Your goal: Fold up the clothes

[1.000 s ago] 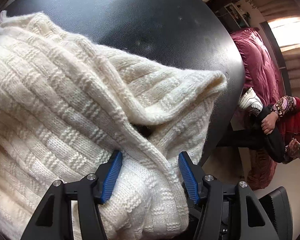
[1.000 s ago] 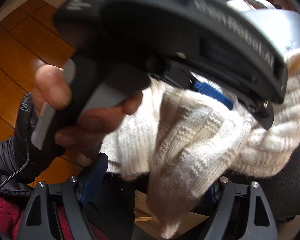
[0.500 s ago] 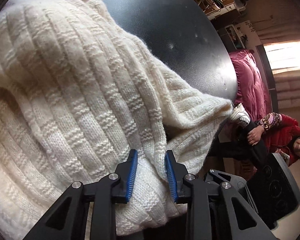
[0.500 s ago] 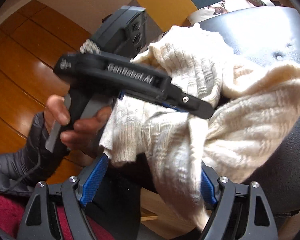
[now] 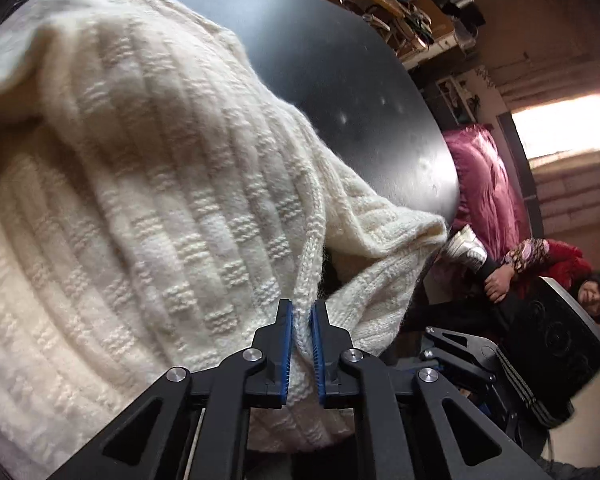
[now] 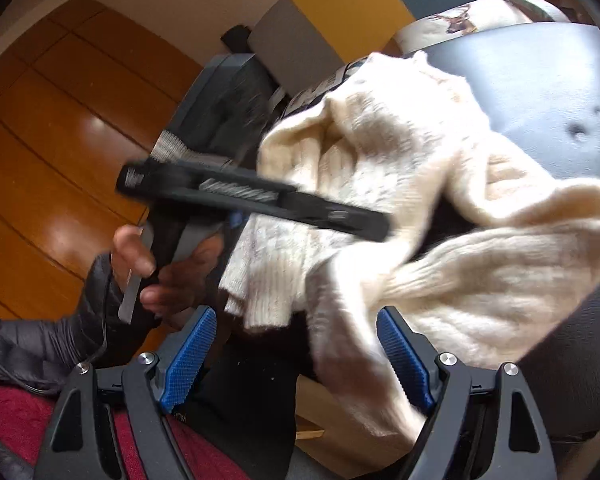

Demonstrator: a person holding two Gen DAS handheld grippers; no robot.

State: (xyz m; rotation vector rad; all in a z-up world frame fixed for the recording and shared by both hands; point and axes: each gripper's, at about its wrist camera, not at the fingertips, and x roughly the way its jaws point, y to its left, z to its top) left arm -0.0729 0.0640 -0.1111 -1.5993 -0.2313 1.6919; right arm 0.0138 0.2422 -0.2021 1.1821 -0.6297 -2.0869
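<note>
A cream knitted sweater (image 5: 148,200) lies heaped on a round black table (image 5: 340,80). My left gripper (image 5: 301,320) is shut on a ribbed seam of the sweater near the table's edge. In the right wrist view the same sweater (image 6: 400,168) hangs off the black table (image 6: 540,80), and a hanging fold (image 6: 340,344) drops between the wide-apart blue pads (image 6: 188,356) of my right gripper (image 6: 296,344), which is open. The left gripper (image 6: 252,196) appears there too, held by a hand (image 6: 168,272), lying across the knit.
A person in red (image 5: 556,264) sits beyond the table by a magenta bedcover (image 5: 484,184). Shelves with clutter (image 5: 404,8) stand behind. A black device (image 5: 552,344) sits low at the right. An orange wooden floor (image 6: 60,152) and coloured panels (image 6: 340,4) lie past the table.
My left gripper has closed from wide open onto the sweater seam and is lifting it. The right gripper stays open while the left one moves away from its camera.
</note>
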